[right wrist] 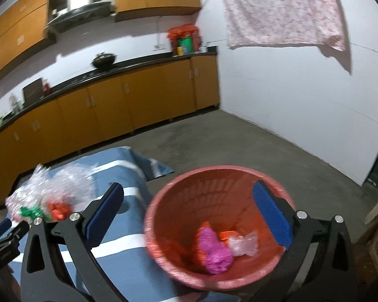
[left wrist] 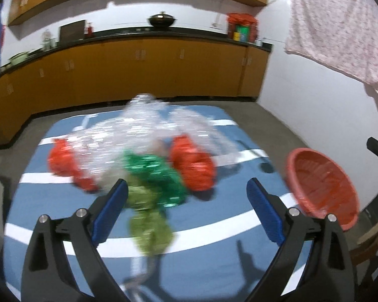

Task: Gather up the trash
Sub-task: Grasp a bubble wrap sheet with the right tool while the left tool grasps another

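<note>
A blurred pile of trash lies on the blue striped cloth (left wrist: 50, 201): clear crinkled plastic (left wrist: 143, 130), two red wrappers (left wrist: 194, 168), a shiny green wrapper (left wrist: 153, 171) and an olive-green one (left wrist: 148, 224). My left gripper (left wrist: 187, 193) is open just in front of the pile. The olive wrapper shows between its fingers, near the left pad, not pressed. A red plastic basket (right wrist: 214, 170) stands at the table's right end. My right gripper (right wrist: 189, 188) hangs open over it, holding nothing. Inside lie a pink wrapper (right wrist: 214, 249), orange scraps and clear plastic (right wrist: 244, 245).
Orange cabinets with a black counter (left wrist: 138, 35) run behind the table, a wok (left wrist: 162, 20) on top. A pink floral cloth (left wrist: 340, 30) hangs on the white wall at right. Bare concrete floor (right wrist: 264, 146) lies beyond the basket. Wooden furniture (left wrist: 372, 236) sits at lower right.
</note>
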Available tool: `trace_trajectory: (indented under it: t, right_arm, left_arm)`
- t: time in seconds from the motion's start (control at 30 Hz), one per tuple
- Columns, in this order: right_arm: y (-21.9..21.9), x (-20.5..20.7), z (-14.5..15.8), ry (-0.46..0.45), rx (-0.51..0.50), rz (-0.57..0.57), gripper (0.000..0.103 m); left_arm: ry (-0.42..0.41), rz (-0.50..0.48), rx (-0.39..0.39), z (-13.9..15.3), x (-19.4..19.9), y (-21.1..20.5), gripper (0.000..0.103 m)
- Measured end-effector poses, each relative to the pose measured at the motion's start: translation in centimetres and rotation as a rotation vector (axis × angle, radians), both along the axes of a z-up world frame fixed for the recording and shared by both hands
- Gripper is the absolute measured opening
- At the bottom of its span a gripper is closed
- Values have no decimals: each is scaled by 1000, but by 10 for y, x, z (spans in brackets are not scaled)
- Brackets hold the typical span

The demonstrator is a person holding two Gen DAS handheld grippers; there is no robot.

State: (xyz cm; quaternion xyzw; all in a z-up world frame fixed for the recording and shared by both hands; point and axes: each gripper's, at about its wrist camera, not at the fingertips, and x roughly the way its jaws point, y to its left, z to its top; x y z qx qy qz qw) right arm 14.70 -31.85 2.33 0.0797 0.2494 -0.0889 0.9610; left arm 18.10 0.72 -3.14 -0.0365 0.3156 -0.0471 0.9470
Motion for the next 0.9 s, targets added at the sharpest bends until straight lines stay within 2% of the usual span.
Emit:
trace_trajectory:
  t: [0.1, 0.17, 0.23, 0.33, 0.47, 0.57, 0.8, 0.87, 0.9]
  right_arm:
    - [32, 12, -3, 14, 8, 93, 101]
    - [55, 24, -6, 36, 14, 157, 94]
    - [74, 38, -9, 66, 44, 219, 81]
    - [107, 60, -15, 94, 89, 303, 78]
    - [150, 89, -21, 119, 69, 393, 73]
    - [172, 109, -30, 148, 50, 426, 70]
    - [198, 139, -50, 208, 22, 439, 70]
    - [203, 146, -55, 230, -17, 435, 65]
    - [204, 148, -59, 249, -24, 432, 58]
  left_arm:
    - [-3, 61, 13, 1, -1, 31, 93]
    - [-13, 97, 23, 3, 0, 49, 93]
    - [-34, 122, 25, 7, 1, 65, 93]
    - [-56, 152, 31, 14, 14, 88, 93]
    - [-46, 164, 37, 18, 37, 102, 93]
    - [-37, 175, 17, 17, 49, 115, 92]
    - [-38, 175, -7, 14, 59, 135, 92]
    - [-35, 162, -14, 13, 61, 135, 92]
    - [-33, 152, -18, 12, 63, 133, 92]
